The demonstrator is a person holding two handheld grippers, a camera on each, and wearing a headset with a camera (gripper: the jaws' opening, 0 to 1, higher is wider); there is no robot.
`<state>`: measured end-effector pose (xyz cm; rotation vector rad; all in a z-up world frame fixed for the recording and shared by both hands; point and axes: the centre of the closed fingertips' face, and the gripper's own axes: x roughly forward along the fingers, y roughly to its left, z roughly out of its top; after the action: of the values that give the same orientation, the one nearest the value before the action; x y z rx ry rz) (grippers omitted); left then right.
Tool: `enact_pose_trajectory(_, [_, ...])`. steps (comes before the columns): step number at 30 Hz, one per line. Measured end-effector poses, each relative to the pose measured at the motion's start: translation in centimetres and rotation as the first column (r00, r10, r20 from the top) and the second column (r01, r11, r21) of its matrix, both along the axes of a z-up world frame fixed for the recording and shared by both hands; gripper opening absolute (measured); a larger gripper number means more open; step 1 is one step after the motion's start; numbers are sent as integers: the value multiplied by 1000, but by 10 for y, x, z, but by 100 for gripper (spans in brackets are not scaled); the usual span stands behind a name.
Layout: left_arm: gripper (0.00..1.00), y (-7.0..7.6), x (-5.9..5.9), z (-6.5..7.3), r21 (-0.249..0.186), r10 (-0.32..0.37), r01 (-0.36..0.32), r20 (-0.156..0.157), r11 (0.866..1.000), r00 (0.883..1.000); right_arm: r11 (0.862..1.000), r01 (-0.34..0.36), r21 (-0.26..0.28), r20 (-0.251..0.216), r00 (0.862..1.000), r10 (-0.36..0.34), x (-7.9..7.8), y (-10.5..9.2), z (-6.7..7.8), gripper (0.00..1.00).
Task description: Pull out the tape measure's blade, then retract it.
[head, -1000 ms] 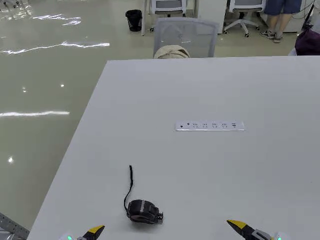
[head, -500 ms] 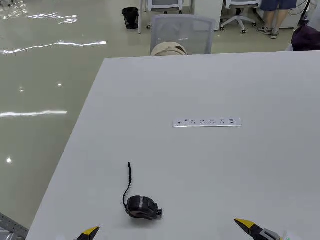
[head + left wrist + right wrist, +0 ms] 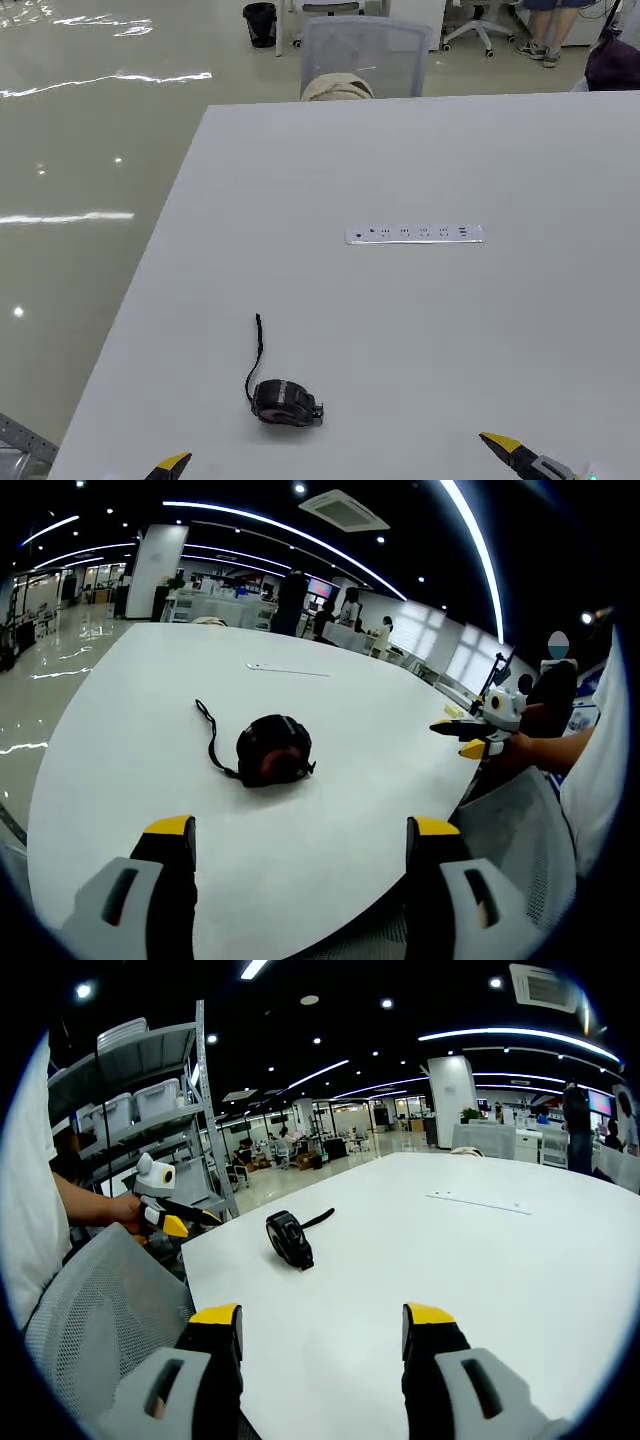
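Left gripper view: tape measure [image 3: 272,750] between left tongs [image 3: 296,828], right tongs [image 3: 455,736]; both wide open, empty

White bench [image 3: 400,330] w/ power strip [image 3: 414,235] on top. Glossy pale floor [image 3: 90,150]; grey mesh chair [image 3: 370,50] at far edge, black bin [image 3: 259,22] beyond. Shelving rack [image 3: 150,1070]; dark ceiling [image 3: 350,1000], strip lights [image 3: 510,1031].

Head view looks down & fwd over the counter [image 3: 400,330] from its near edge. Left & right gripper views sit low at that edge, angled inward; all 3 share the tape measure [image 3: 284,402].
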<state>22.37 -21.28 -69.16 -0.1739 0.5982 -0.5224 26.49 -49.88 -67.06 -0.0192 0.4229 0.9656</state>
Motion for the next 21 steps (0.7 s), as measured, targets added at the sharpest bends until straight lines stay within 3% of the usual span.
enact_pose_trajectory(7, [86, 3, -4, 1, -14, 12, -12, 17, 1000, 1000, 1000, 7, -8, -4, 1000, -7, -5, -6, -3, 67])
enact_pose_trajectory(21, [87, 1, -10, 0, -17, 6, -6, 6, 1000, 1000, 999, 29, -22, -8, 1000, -29, -10, -13, -4, 72])
